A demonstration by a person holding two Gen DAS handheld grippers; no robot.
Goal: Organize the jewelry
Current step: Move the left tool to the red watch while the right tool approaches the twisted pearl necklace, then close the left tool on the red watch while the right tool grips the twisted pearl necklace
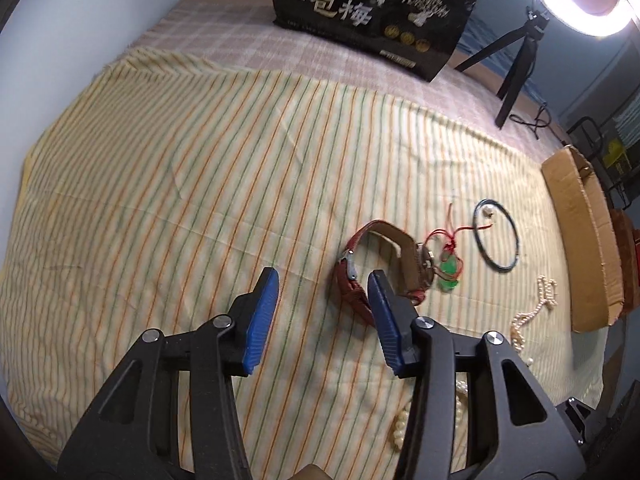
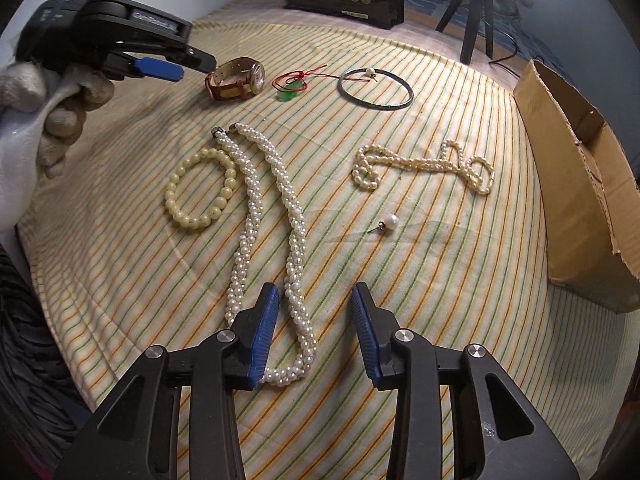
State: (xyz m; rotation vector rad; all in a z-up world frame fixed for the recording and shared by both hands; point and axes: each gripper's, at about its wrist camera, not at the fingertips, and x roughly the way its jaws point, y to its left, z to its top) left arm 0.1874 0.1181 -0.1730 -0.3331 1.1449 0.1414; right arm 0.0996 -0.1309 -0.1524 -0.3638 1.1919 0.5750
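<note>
Red-strapped watch (image 2: 236,80), green pendant (image 2: 291,90), dark bangle (image 2: 376,90) in a row — pearl strands (image 2: 272,216) nearer, all flat

Yellow cloth with orange and green stripes (image 2: 400,248), spread flat over a pink-and-white checked sheet (image 1: 240,36) that shows at the far edge. Black bag printed with white trees and Chinese characters (image 1: 372,12), standing upright at the far side. Black tripod (image 1: 516,64) beside the bag, beneath a lit white ring light (image 1: 580,4). Open brown cardboard box (image 2: 580,184) at the right edge of the cloth.
</note>
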